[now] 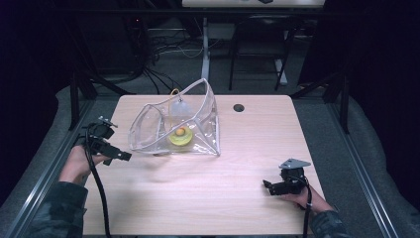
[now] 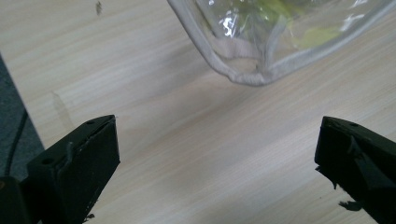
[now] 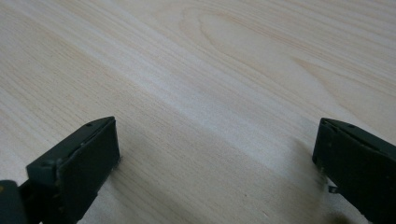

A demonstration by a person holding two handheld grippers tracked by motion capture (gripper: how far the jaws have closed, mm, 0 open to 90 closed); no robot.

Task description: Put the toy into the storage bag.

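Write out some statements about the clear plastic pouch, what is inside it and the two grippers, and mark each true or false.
1. The clear plastic pouch with the pale trim lies on the light wooden table, its open mouth toward the left gripper. True.
2. The left gripper is clamped on the pouch's rim. False: its jaws stand wide apart over bare table, short of the rim.
3. A round yellow object with an orange centre lies inside the pouch. True.
4. The right gripper holds the yellow object. False: its jaws are open and empty over bare wood, well to the pouch's right.
5. The dark round hole in the table is covered by the pouch. False: it lies uncovered, beside the pouch.
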